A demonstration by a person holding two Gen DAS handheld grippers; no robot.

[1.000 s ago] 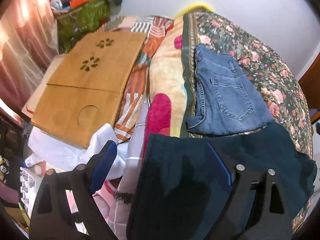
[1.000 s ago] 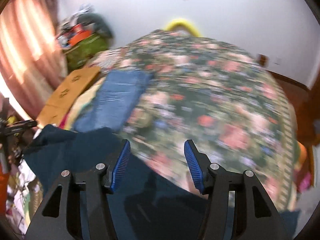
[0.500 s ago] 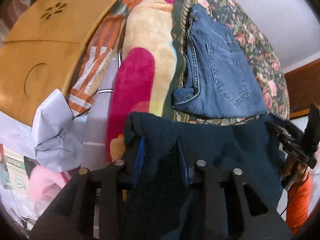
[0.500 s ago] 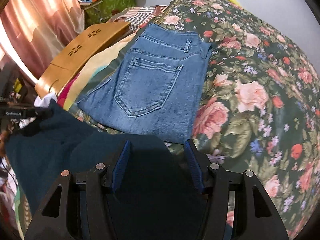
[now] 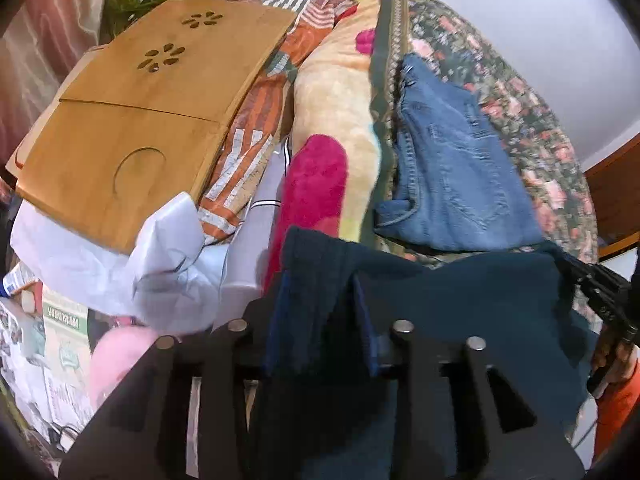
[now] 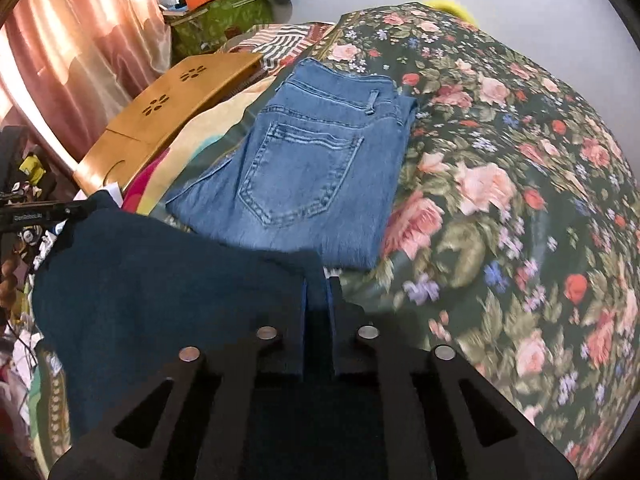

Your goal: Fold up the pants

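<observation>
Dark teal pants (image 5: 460,300) hang stretched between my two grippers, above the near edge of the bed. My left gripper (image 5: 320,312) is shut on one upper corner of them. My right gripper (image 6: 317,292) is shut on the other corner; the cloth (image 6: 160,280) spreads to its left, where the left gripper's tip (image 6: 44,214) shows. The right gripper (image 5: 600,288) shows at the right edge of the left wrist view. Folded blue jeans (image 6: 304,172) lie flat on the floral bedspread (image 6: 500,160) just beyond the teal pants.
A wooden lap table (image 5: 140,112) lies on striped bedding to the left of the jeans. A beige and pink blanket (image 5: 332,128) lies between them. White cloth and clutter (image 5: 120,272) sit at the lower left. Pink curtains (image 6: 72,48) and a green box stand at the far left.
Both grippers were open a second ago. The left one closed on the teal pants first, then the right one. The pants now hang taut between them, and the left view has lifted slightly.
</observation>
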